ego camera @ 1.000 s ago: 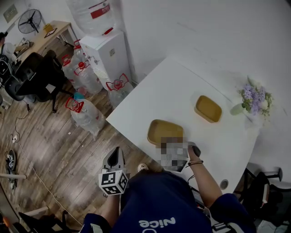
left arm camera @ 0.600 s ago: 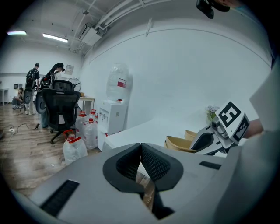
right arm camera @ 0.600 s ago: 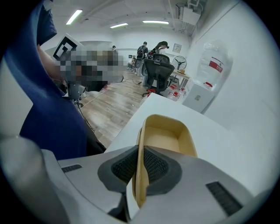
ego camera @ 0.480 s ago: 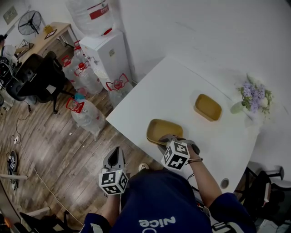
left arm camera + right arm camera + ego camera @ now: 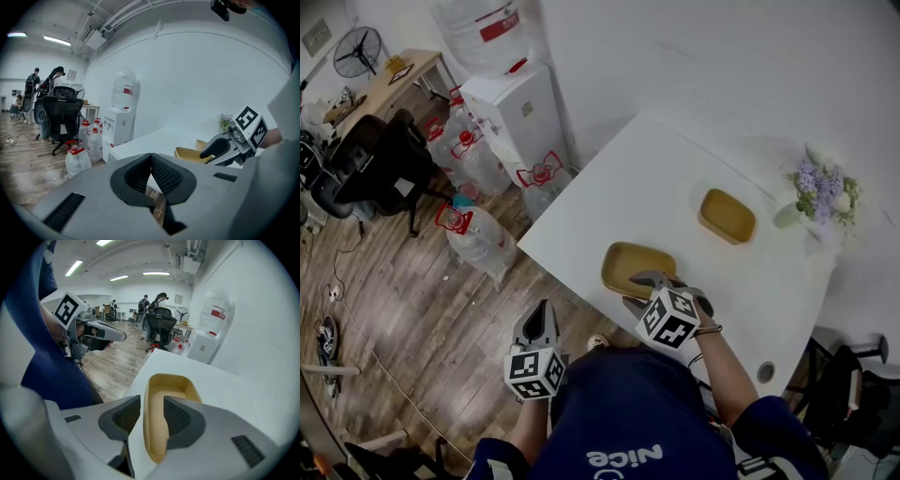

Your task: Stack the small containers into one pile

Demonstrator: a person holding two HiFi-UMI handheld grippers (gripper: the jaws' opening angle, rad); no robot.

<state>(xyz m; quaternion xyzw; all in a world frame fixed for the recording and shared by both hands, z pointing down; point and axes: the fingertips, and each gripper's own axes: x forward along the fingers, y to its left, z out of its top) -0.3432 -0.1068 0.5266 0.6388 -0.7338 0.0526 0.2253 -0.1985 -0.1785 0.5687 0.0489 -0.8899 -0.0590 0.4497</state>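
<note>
Right gripper view: smooth oblong yellow container (image 5: 157, 423).

I am the right gripper (image 5: 151, 404); my jaws have just been opening and stand apart astride the container's (image 5: 172, 386) side wall, neither pad pressing it. It sits on the table (image 5: 225, 380).

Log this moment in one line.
right gripper: jaws just been opening, around wall of near container, not clamped | left gripper: shut, empty | far container: not stacked
</note>
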